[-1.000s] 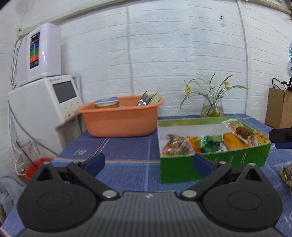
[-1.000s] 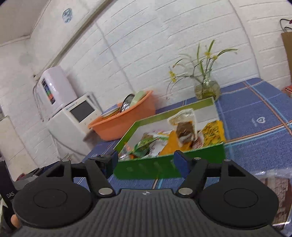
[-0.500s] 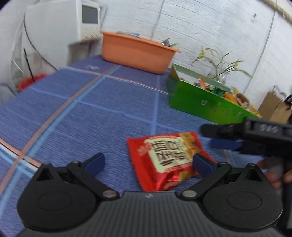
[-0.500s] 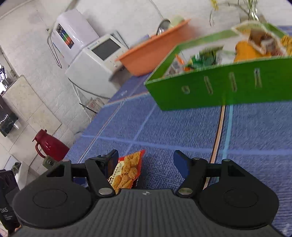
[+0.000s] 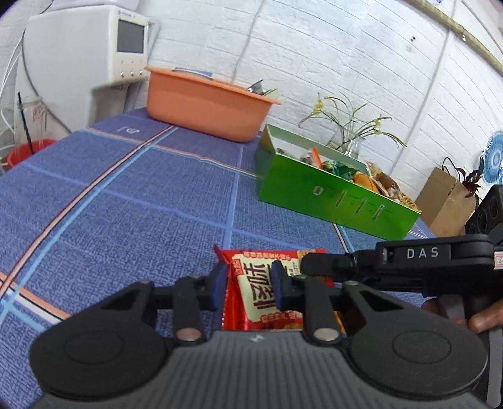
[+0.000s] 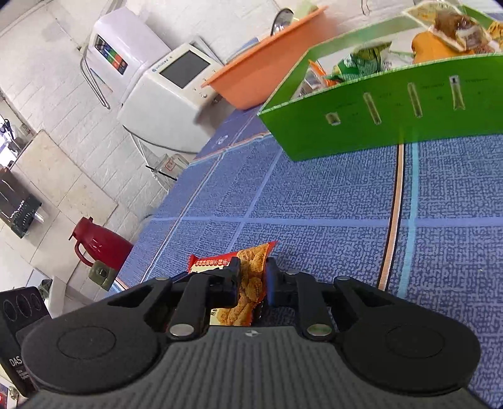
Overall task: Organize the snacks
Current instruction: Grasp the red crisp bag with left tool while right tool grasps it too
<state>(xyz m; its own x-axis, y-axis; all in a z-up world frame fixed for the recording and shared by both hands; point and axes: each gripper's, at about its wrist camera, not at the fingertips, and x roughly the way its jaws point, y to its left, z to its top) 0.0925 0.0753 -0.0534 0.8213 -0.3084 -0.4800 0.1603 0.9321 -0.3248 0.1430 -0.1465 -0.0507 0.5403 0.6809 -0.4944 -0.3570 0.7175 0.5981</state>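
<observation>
Snack packet (image 5: 261,292) on table (image 5: 125,201) at lower centre, box (image 5: 333,195) behind at right, basin (image 5: 204,107) beyond at upper centre

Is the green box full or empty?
Partly full. The open green box holds several snack packets poking above its wall; how deep they go is hidden.

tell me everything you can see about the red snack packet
The red snack packet is a glossy foil-looking pouch with a cream label panel bearing large dark characters and, in the right wrist view, a picture of golden fried pieces. It lies on the blue checked tablecloth, in front of the green box and apart from it. Both grippers are closing on it: the left gripper has it between its blue pads and the right gripper pinches another edge, crumpling the packet slightly.
</observation>
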